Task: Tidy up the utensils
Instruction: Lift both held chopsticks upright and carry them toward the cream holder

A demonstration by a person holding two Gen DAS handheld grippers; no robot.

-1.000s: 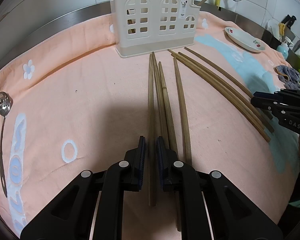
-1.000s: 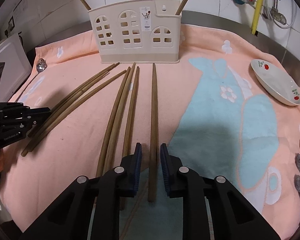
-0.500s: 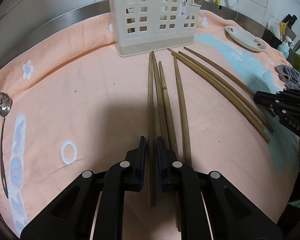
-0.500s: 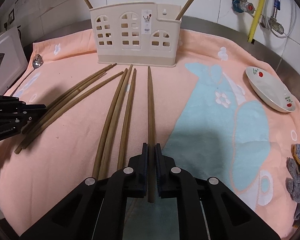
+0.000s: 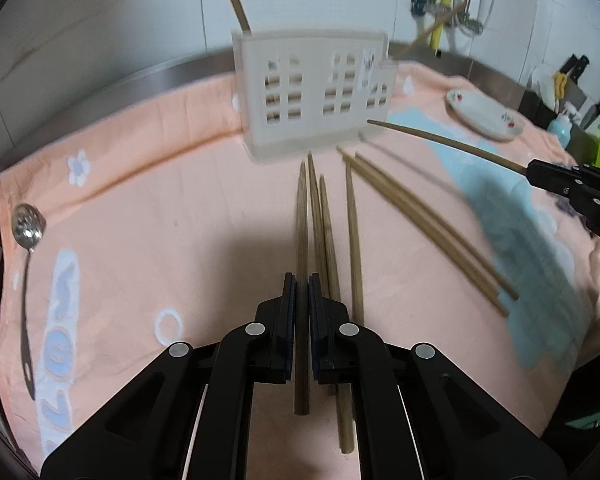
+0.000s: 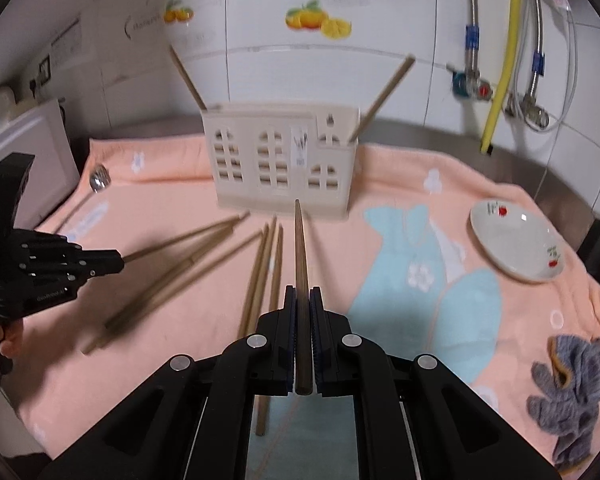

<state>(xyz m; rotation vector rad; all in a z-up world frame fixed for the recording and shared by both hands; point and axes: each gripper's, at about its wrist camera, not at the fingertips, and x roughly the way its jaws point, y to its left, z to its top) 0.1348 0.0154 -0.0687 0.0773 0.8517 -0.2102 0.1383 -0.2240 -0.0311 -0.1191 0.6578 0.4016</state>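
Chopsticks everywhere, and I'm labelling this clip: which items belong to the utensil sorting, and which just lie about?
Job:
right claw gripping one chopstick
left claw gripping another chopstick
loose chopsticks
utensil holder
slotted spoon

Lying about:
plate
grey cloth

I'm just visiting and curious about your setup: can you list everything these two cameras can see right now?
loose chopsticks: five, brown wood, lying on the towel in front of the holder
standing chopsticks: two, brown wood, sticking out of the holder
holder: one, cream plastic with window cut-outs, at the back of the towel
towel: one, peach with blue print, covering the counter
plate: one, white with red print, on the towel's right side
spoon: one, metal, perforated, at the towel's left edge
cloth: one, grey, crumpled, near right
left gripper: black, shut on a chopstick
right gripper: black, shut on another chopstick
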